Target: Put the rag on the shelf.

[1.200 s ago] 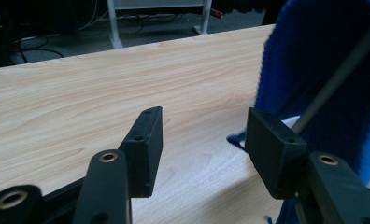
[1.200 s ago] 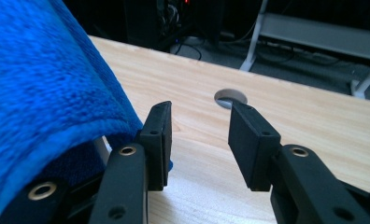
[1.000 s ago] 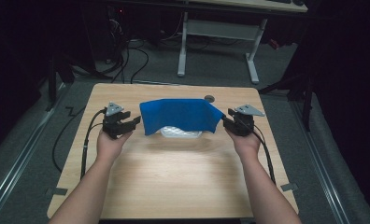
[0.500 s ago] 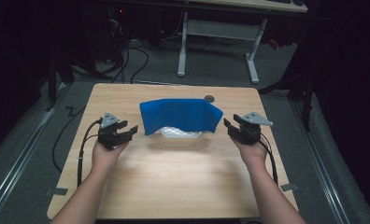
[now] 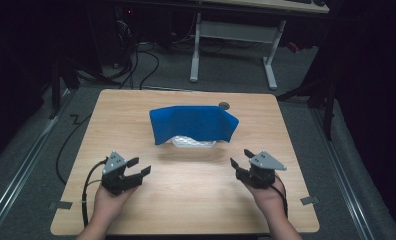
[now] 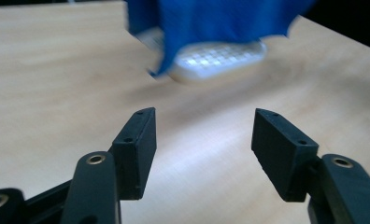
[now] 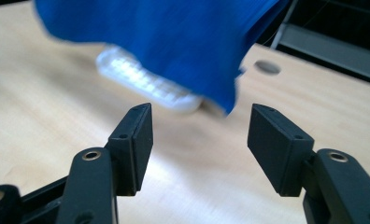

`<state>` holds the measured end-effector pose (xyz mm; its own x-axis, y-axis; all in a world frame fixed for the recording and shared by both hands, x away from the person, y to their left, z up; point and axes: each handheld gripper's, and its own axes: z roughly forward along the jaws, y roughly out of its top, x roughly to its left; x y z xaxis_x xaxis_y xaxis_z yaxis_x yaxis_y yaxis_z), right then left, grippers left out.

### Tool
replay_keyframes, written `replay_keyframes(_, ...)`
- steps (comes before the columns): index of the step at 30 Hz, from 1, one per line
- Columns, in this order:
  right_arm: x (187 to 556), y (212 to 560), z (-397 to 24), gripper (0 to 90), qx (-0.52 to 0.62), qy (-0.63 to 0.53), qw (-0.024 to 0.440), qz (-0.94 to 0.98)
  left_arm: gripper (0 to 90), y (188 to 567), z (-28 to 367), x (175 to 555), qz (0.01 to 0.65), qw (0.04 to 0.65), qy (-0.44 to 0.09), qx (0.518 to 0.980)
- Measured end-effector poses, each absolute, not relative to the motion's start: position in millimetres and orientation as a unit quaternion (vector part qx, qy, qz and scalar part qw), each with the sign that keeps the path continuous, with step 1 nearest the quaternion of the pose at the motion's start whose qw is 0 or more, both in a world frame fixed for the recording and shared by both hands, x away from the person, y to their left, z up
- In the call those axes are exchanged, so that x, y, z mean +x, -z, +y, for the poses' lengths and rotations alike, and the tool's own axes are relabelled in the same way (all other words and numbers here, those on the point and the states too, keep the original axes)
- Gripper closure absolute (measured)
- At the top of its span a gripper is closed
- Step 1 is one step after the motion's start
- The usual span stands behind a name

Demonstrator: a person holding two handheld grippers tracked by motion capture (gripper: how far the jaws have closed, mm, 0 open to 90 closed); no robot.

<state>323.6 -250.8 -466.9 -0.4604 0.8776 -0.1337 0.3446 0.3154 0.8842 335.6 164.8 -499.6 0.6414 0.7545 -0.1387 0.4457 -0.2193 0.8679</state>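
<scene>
A blue cloth (image 5: 193,125) lies draped over a white lattice basket (image 5: 193,143) at the middle of the wooden table (image 5: 186,200). It hides most of the basket. My left gripper (image 5: 139,166) is at the front left, well short of the cloth, its jaws having just been opening with nothing between them. At the front right, my right gripper (image 5: 241,158) has also just been opening and holds nothing. In the left gripper view the cloth (image 6: 211,21) and basket (image 6: 218,58) lie ahead of my left gripper (image 6: 204,128). The right gripper view shows the cloth (image 7: 160,42) over the basket (image 7: 145,84) beyond my right gripper (image 7: 199,123).
A small round dark grommet (image 5: 224,105) sits in the tabletop behind the cloth. Cables trail off the table's left side to the floor. A white-legged desk (image 5: 233,50) stands beyond the table.
Both hands have drawn back from the cloth's side edges toward the table's front. Both grippers' jaws have opened wider. The cloth stays draped over the basket.
</scene>
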Motion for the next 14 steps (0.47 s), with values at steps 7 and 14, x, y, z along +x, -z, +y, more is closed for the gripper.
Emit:
replay_keyframes(7,275,512,-243,41.9,0.409,-0.403,0.291,0.766,42.6,526,141,302,0.367,0.449,-0.140,0.803)
replay_keyframes(14,283,516,-242,42.2,0.404,-0.400,0.292,0.769,40.3,532,134,307,0.357,0.439,-0.133,0.814)
